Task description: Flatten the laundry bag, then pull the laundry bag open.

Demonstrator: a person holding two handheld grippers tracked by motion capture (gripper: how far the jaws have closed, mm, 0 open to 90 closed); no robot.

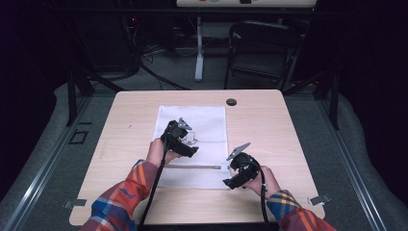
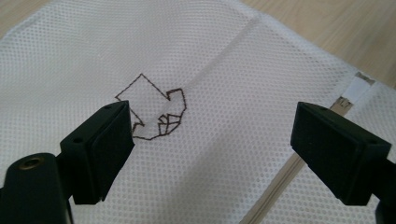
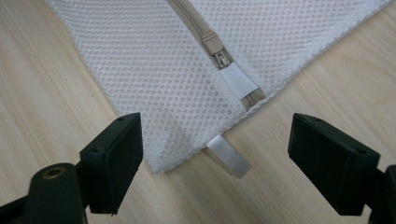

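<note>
Mesh bag (image 1: pixel 204 126) flat on table (image 1: pixel 269 125). Left gripper (image 2: pixel 210 140) over bag's stitched emblem (image 2: pixel 156 112) — jaws apart. Right gripper (image 3: pixel 215 158) at bag's zipper pull (image 3: pixel 223 60) corner — jaws apart, probably clear of fabric.

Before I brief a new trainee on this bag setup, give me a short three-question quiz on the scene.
1. True or false: the left hand-held gripper is shut on the white mesh laundry bag.
2. What lies between the right hand-held gripper jaws? A) the bag corner with a white ribbon tab B) a cup C) a sponge
3. Fill in: the zipper slider sits at the zipper's ___ nearest that corner.

Key: 1 false, it is open over the brown stitched emblem; 2 A; 3 end.
</note>
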